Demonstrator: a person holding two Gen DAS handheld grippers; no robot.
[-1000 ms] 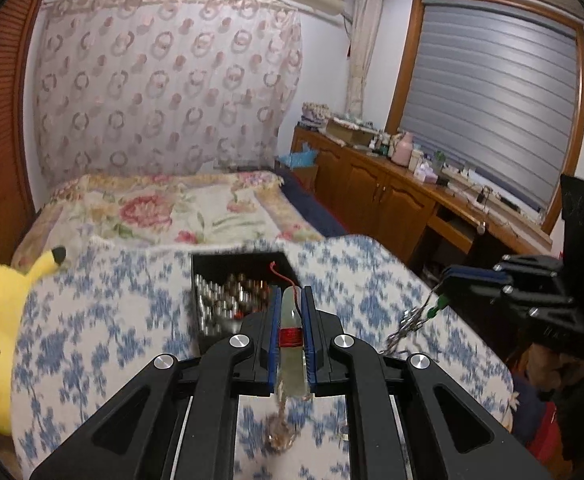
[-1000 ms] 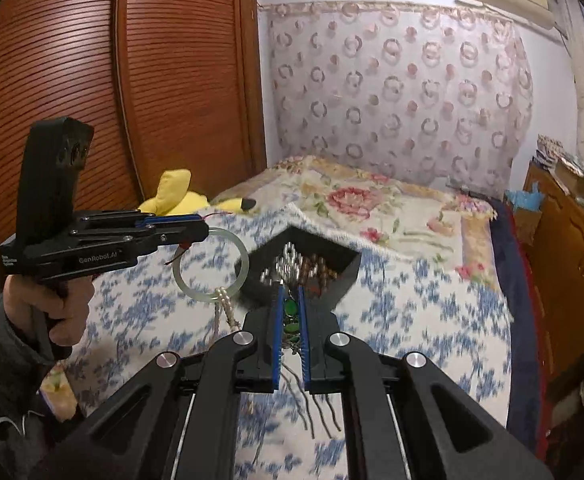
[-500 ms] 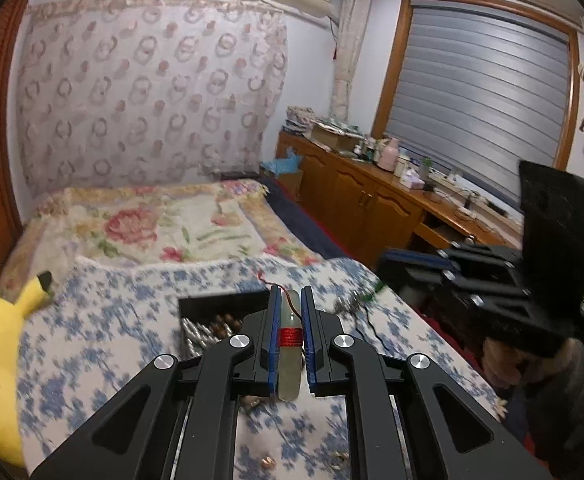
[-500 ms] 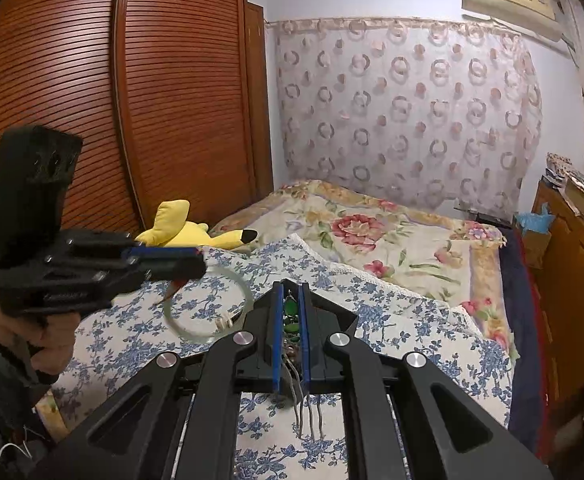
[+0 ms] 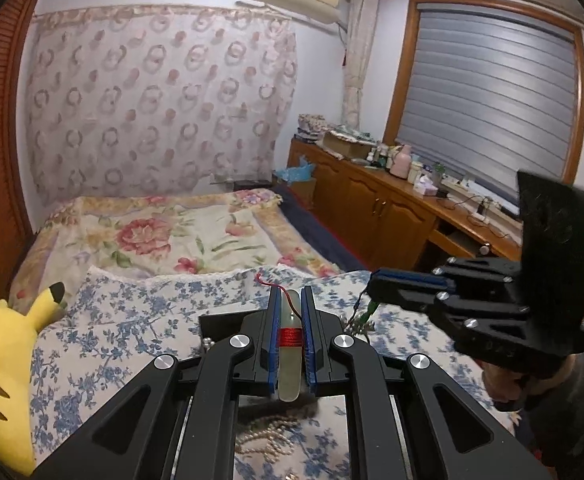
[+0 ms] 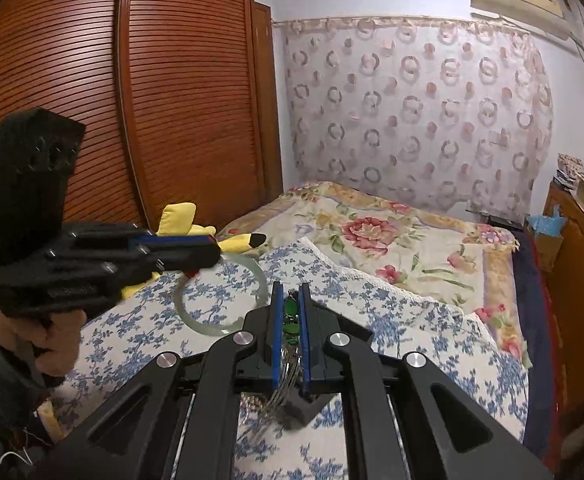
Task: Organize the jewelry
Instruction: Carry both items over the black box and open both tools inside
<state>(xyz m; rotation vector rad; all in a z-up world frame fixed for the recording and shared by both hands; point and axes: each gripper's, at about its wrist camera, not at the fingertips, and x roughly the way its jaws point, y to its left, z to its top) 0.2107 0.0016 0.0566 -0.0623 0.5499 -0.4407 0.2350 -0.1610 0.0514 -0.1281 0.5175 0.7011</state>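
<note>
My left gripper [image 5: 290,300] is shut on a pale green jade bangle [image 5: 290,344] with a red thread wrap, held edge-on above the bed. The bangle also shows as a ring in the right wrist view [image 6: 220,294], hanging from the left gripper [image 6: 208,252]. My right gripper [image 6: 290,300] is shut on a silver chain necklace with green stones [image 6: 290,312]; the necklace [image 5: 361,312] hangs from the right gripper [image 5: 375,284] in the left wrist view. A black jewelry box [image 5: 224,324] lies mostly hidden under my fingers. A pearl strand [image 5: 268,436] lies on the cloth.
A blue-flowered cloth [image 5: 124,320] covers the near end of the bed, with a floral quilt [image 5: 164,236] beyond. A yellow plush toy [image 5: 0,360] lies at the left. A wooden cabinet [image 5: 379,204] runs along the right, a slatted wardrobe [image 6: 112,120] on the left.
Both grippers have risen and tilted up with their jewelry. The jewelry box has dropped low in both views and is now mostly hidden behind the fingers.
</note>
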